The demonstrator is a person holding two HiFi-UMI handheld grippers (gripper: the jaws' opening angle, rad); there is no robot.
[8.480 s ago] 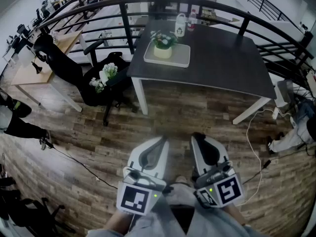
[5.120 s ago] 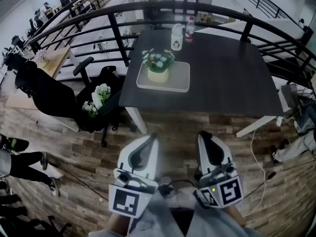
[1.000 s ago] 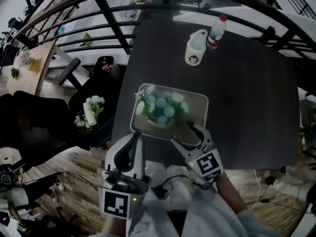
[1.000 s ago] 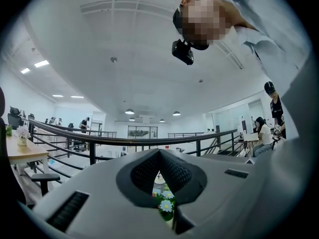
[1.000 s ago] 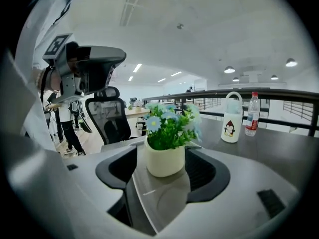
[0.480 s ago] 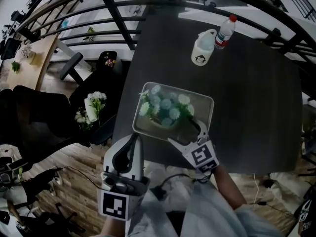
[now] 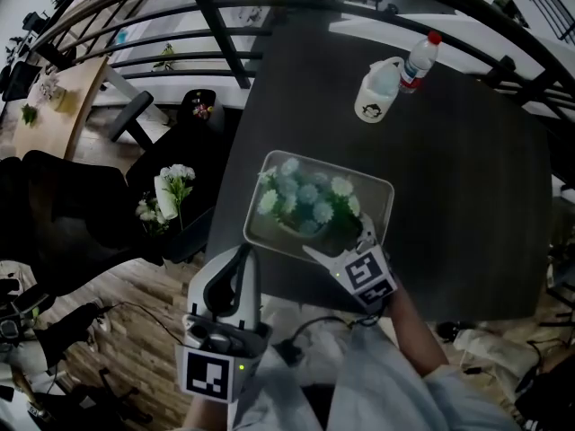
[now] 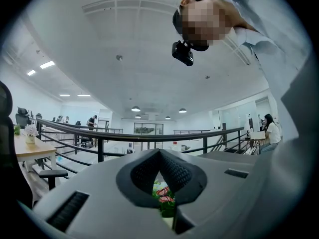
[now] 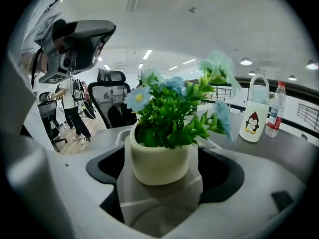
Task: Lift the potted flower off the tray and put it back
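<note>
A cream pot of blue and white flowers (image 7: 305,206) stands on the pale tray (image 7: 382,191) on the dark table (image 7: 467,196). My right gripper (image 7: 340,239) reaches over the tray's near edge to the pot. In the right gripper view the pot (image 9: 159,158) stands between the jaws of the right gripper (image 9: 162,172), with a gap on each side. These jaws have just been opening and press on nothing. My left gripper (image 7: 235,272) hangs short of the table's near edge, its jaws together. Through a slit in the left gripper (image 8: 159,153) the flowers (image 8: 163,197) show.
A white penguin jug (image 7: 375,92) and a water bottle (image 7: 420,61) stand at the table's far side. A black railing (image 7: 216,16) runs behind it. Left of the table is a black office chair with white flowers (image 7: 166,196) on it.
My right gripper has moved forward and down to the pot, and its jaws have spread wider around it. The left gripper has stayed low by the table's edge.
</note>
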